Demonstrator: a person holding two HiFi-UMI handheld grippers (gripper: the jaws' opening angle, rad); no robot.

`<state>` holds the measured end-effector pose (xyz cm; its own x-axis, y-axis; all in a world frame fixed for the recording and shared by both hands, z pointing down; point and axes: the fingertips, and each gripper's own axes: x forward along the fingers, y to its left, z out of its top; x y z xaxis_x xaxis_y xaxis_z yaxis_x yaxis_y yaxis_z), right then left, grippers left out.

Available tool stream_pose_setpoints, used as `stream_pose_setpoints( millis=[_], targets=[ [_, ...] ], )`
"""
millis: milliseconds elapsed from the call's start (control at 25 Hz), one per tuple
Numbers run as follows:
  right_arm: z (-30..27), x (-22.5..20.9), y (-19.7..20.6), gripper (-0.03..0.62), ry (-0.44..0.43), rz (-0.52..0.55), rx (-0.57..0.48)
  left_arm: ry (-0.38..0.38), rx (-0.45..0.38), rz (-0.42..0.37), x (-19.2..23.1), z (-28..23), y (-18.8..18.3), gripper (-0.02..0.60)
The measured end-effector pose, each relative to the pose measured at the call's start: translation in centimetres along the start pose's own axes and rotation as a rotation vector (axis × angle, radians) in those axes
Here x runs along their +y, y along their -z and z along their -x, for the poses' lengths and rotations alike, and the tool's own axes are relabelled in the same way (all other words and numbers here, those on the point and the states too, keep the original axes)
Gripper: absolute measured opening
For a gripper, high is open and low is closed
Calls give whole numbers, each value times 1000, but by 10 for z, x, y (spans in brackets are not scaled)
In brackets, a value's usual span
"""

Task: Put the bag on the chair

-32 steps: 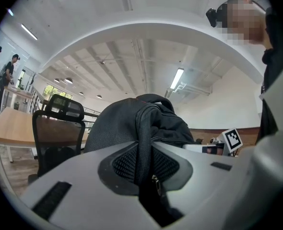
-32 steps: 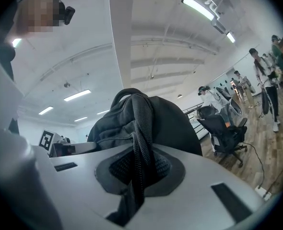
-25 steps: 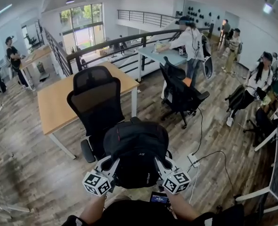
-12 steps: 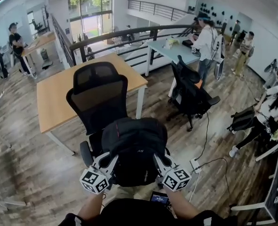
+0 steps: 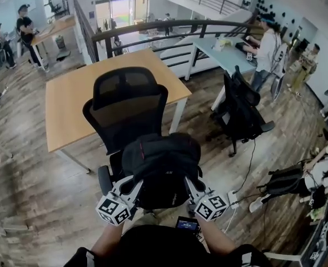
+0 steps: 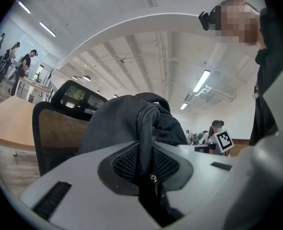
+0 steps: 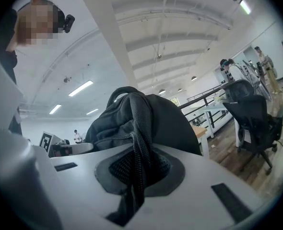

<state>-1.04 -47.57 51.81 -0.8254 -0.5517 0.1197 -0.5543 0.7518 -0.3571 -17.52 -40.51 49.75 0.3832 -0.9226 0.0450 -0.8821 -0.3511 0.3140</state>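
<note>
Black fabric of the bag (image 5: 161, 163) hung in the air between my two grippers. It was not yet set down on the chair (image 5: 129, 104). I judged the task about half done: the bag was up in my grip and close in front of the chair, at about seat height. In the head view the bag covered the seat, so I could not tell whether its bottom touched it. What was left, I think, was to bring it over the seat, lower it and let go. The left gripper (image 6: 151, 176) had its jaws clenched on a zipper seam (image 6: 146, 128) of the bag, and the right gripper (image 7: 136, 174) had its jaws clenched on a woven strap (image 7: 140, 128). The bulk of the bag stood just beyond both pairs of jaws, between them and the chair.
</note>
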Motion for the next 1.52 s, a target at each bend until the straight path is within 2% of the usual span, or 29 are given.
stream_pose_setpoints(
  millis=[400, 600, 840, 1200, 1360, 1520],
  targets=[
    [-79, -25, 30, 29, -83, -40, 123, -103, 28, 95, 67, -16, 29, 60],
    [-120, -43, 68, 29, -153, -94, 217, -197, 53, 189, 107, -23, 62, 60],
    [-165, -64, 123, 29, -218, -160, 323, -282, 76, 246, 153, -30, 110, 60],
    [-221, -89, 178, 29, -239, -164, 447, -399, 115, 327, 211, -42, 162, 60],
    [-257, -93, 184, 31, -259, -142, 462, -440, 78, 326, 249, -50, 164, 61],
    [-299, -116, 192, 34, -221, -77, 481, -476, 125, 283, 287, -72, 168, 66]
  ],
)
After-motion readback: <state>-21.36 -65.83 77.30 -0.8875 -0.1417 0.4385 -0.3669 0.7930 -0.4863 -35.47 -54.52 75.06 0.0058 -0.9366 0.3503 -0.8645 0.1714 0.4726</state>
